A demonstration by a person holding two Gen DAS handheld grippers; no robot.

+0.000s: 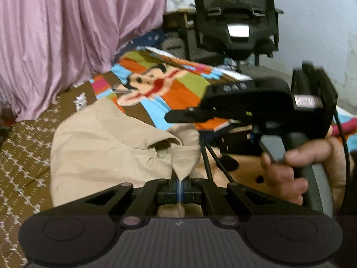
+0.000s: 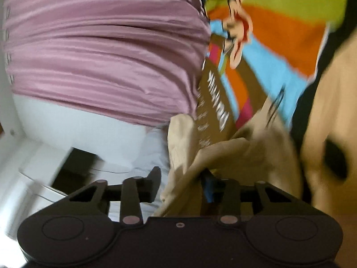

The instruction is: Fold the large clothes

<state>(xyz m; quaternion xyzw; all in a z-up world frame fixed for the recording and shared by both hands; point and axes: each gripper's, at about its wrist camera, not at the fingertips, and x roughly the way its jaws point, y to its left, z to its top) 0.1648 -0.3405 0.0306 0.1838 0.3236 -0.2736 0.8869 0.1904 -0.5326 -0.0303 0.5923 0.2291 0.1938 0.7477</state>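
On the bed, over the striped cartoon bedsheet (image 1: 178,89), I find the beige garment (image 1: 100,147) lying bunched, one edge drawn up toward my left gripper (image 1: 179,188). That claw is fully closed, and a narrow tongue of the beige cloth runs straight into the seam between its pads, so I judge it clamped on a pinch of fabric.

My right gripper (image 2: 181,186) reads less cleanly. Its wrist view is smeared and rolled on its side. The jaws stand partly apart with beige cloth passing between them; one finger (image 2: 154,178) is clear of the fabric, the other is buried behind it. I cannot confirm that both pads press, so I record it as unclamped. From the left wrist view the right tool shows side-on, held by a hand (image 1: 287,174), just beside and above the garment.

A pink curtain (image 1: 67,33) hangs at the bed's far side, and an office chair (image 1: 234,22) stands beyond the bed.

Assessment: the step in hand appears to be securing two holds before a fold. To do it well I would:
- close the right claw fully on a single layer, not a wad;
- keep the left pinch firm;
- draw both holds apart until the edge is taut, then lay it flat on the sheet.

Risk: a thick bunch in the right jaws may slip.
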